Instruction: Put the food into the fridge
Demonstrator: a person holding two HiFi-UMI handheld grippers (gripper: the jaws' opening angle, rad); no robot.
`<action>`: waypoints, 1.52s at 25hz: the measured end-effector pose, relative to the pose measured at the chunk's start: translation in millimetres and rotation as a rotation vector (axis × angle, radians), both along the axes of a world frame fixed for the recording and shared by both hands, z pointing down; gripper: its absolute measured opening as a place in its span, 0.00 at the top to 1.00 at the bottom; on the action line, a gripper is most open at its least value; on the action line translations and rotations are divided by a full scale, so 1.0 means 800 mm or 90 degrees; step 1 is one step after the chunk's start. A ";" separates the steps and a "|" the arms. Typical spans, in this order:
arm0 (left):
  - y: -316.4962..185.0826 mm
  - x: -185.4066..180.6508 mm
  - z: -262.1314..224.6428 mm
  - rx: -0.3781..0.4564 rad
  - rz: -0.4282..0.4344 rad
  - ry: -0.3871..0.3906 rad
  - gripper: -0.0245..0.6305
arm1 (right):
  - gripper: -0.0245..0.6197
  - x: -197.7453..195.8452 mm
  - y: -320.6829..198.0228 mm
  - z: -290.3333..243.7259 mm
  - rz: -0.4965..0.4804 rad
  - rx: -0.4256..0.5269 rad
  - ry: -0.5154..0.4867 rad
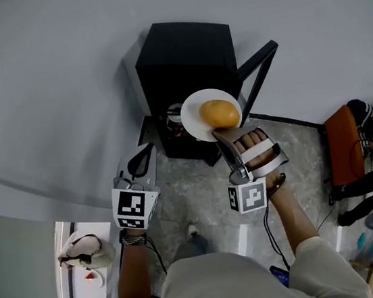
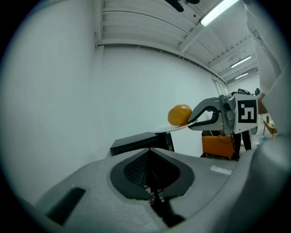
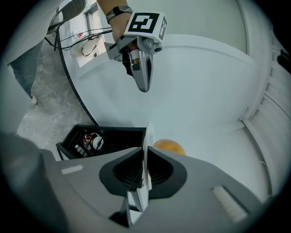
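Currently the right tongs [image 1: 217, 132] are clamped on the near rim of 1 white plate [image 1: 195, 122]. The food [image 1: 219, 112], a rounded orange-yellow piece, sits on the plate just ahead of the jaw tips. The plate hangs in the air near the open front of the black fridge [image 1: 184, 53], which stands low on the floor with its door [image 1: 259, 72] swung out to the right. A few small items show inside, too small to name. The left tongs [image 1: 140, 161] are closed on nothing and hover to the left, well apart from the plate.

The step in hand looks like carrying the plate into the open compartment. Doing it well means holding the plate level, because the food lies loose on it and looks round enough to roll off if the far edge dips. The grip is on 1 edge only, so the plate's weight levers against the jaws, and a slow, steady approach suits it. The opening is low, so the plate should go in flat, clear of the door and the items inside. It should rest on a shelf before the jaws let go. The left tongs are free to steady the door if needed.
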State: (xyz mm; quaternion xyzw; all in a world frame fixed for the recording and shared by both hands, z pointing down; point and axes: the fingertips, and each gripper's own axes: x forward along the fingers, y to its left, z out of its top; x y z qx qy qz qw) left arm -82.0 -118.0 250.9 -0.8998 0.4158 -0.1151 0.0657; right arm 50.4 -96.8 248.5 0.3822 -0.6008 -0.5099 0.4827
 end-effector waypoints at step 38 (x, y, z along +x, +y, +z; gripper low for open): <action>-0.190 -0.002 0.138 -0.028 -0.027 0.047 0.96 | 0.90 -0.015 -0.257 0.208 -0.012 0.014 0.021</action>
